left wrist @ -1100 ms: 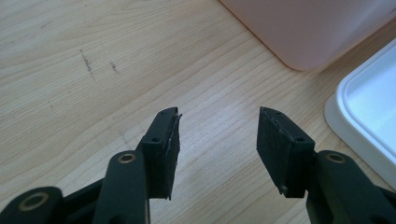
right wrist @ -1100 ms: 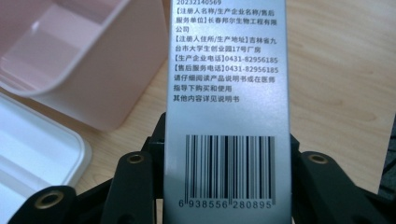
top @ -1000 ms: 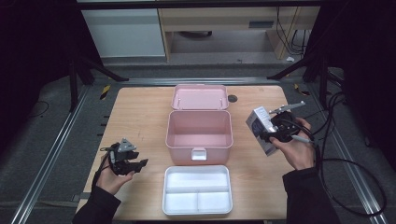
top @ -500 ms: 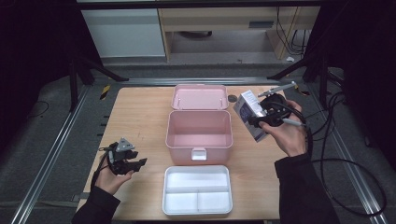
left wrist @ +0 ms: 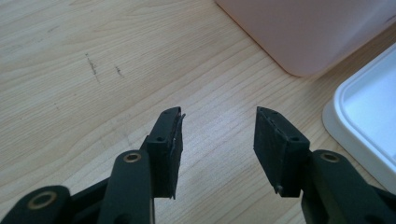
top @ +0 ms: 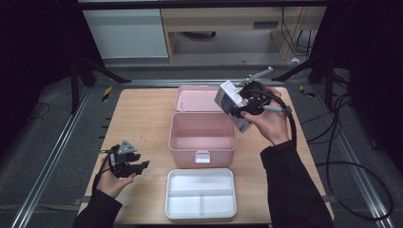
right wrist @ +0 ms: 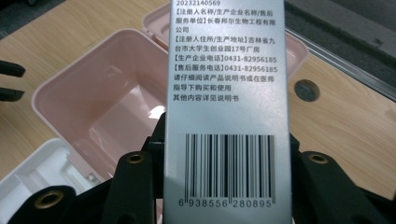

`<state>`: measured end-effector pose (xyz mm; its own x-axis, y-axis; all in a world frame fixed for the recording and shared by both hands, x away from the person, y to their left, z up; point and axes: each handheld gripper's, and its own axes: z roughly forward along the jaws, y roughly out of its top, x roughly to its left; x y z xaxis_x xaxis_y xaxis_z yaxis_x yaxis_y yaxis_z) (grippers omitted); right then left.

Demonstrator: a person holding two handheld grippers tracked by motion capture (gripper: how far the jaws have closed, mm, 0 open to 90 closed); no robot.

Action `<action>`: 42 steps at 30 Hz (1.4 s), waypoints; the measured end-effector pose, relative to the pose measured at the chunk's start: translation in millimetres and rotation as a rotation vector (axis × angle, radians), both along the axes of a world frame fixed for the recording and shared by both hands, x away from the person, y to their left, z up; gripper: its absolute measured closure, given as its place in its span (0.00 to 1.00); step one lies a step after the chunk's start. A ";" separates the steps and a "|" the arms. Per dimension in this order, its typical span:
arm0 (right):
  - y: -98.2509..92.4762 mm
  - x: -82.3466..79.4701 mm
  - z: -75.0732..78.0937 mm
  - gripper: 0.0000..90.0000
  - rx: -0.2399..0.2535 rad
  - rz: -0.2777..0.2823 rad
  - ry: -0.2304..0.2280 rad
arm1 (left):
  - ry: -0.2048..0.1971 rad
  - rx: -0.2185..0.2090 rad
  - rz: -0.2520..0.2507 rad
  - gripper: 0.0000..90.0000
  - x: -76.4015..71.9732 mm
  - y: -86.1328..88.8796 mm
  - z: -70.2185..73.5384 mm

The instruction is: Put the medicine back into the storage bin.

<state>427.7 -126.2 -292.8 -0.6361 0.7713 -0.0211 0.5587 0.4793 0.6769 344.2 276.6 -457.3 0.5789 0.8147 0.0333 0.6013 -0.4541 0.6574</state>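
— Nearest the table edge, what lies at the front?

— White tray, three compartments, all bare. Just behind it sits the pink box with its latch facing the tray.

— And at the near left?

— Left gripper, held low over the wood in a hand. Its jaws stand apart with nothing between them; the left gripper view has bare table in the gap, the pink box's corner and the tray's rim off to the right.

— Farther back?

— Right gripper is raised above the box's far right corner. Its jaws clamp a silver carton, tilted, printed side with barcode facing the camera in the right gripper view.

— Is the carton inside the box?

— No, it hangs in the air over the box's far right rim. Lid lies open flat behind the box, touching it at the hinge.
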 end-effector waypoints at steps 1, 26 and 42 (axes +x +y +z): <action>3.3 1.4 -0.7 0.63 0.004 0.006 0.002 | -0.001 -0.001 0.000 0.58 -0.1 -0.4 0.1; 77.3 34.7 -67.5 0.62 -0.069 0.182 0.108 | -0.015 0.000 -0.024 0.58 -1.8 -2.3 2.3; 95.0 46.9 -124.0 0.58 -0.149 0.221 0.205 | -0.027 0.006 -0.056 0.57 -3.4 -6.1 3.5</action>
